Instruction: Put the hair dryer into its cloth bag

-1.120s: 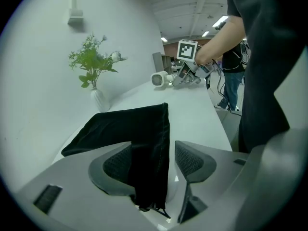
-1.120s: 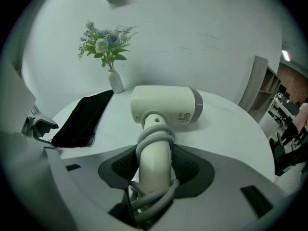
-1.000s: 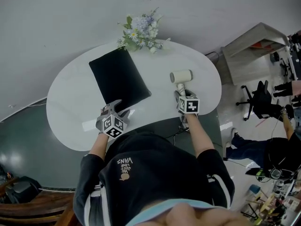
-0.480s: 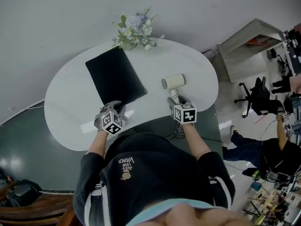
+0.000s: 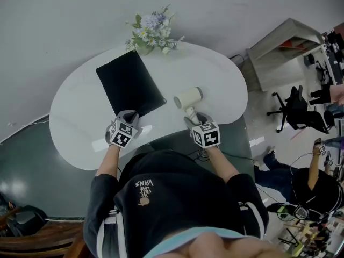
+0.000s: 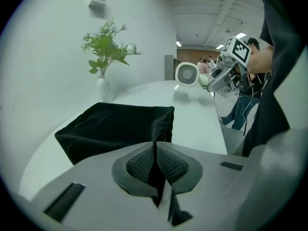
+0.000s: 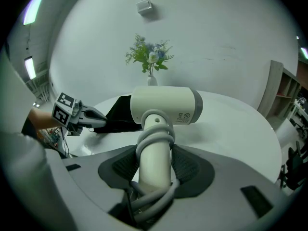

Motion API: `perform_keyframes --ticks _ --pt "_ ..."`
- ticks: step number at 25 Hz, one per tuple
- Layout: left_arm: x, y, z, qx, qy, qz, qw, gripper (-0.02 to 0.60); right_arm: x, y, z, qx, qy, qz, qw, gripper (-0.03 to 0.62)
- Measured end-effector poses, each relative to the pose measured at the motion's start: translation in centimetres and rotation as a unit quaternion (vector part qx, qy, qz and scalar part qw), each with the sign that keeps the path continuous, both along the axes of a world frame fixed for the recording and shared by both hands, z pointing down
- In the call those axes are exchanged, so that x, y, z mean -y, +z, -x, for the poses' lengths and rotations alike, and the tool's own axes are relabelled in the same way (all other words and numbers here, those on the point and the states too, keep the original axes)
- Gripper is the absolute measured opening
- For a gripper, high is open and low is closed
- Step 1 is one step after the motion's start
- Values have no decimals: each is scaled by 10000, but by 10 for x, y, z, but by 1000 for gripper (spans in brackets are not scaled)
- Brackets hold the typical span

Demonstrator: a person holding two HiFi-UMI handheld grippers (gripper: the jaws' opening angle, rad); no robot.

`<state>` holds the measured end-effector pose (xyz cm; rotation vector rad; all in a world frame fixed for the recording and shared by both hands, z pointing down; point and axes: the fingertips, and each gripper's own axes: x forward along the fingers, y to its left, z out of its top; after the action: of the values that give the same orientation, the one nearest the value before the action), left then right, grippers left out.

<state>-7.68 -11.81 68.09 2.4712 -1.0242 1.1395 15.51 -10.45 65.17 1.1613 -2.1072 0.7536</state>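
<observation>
The black cloth bag (image 5: 129, 87) lies flat on the white oval table (image 5: 75, 128). My left gripper (image 5: 130, 117) is at the bag's near corner; its jaws have just been closing and now pinch a fold of the bag's edge (image 6: 155, 150). The cream hair dryer (image 5: 188, 97) hangs just above the table, to the right of the bag. My right gripper (image 5: 192, 120) is shut on its handle (image 7: 155, 162), which has the cord coiled round it. In the right gripper view the dryer's barrel (image 7: 166, 105) lies crosswise, with the bag (image 7: 120, 113) and the left gripper (image 7: 79, 115) behind it.
A vase of flowers (image 5: 152, 32) stands at the table's far edge, just beyond the bag. The table's near edge runs under both hands. Off to the right on the floor are a shelf unit (image 5: 282, 52) and an office chair (image 5: 300, 112).
The right gripper has carried the hair dryer to the left, nearer the bag. The left gripper's jaws have gone from wide open to shut on the bag's near corner.
</observation>
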Motion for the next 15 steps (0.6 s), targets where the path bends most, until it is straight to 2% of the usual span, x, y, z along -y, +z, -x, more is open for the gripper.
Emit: perform_keyframes --ticks 5,15 --pt "6 -13 -2 -263 -241 -65 9993 37 -18 4 17 -44 -348 54 9994 219" --pt "12 -37 -17 -515 -292 -346 9976 37 -45 15 47 -147 -896 232 9956 219"
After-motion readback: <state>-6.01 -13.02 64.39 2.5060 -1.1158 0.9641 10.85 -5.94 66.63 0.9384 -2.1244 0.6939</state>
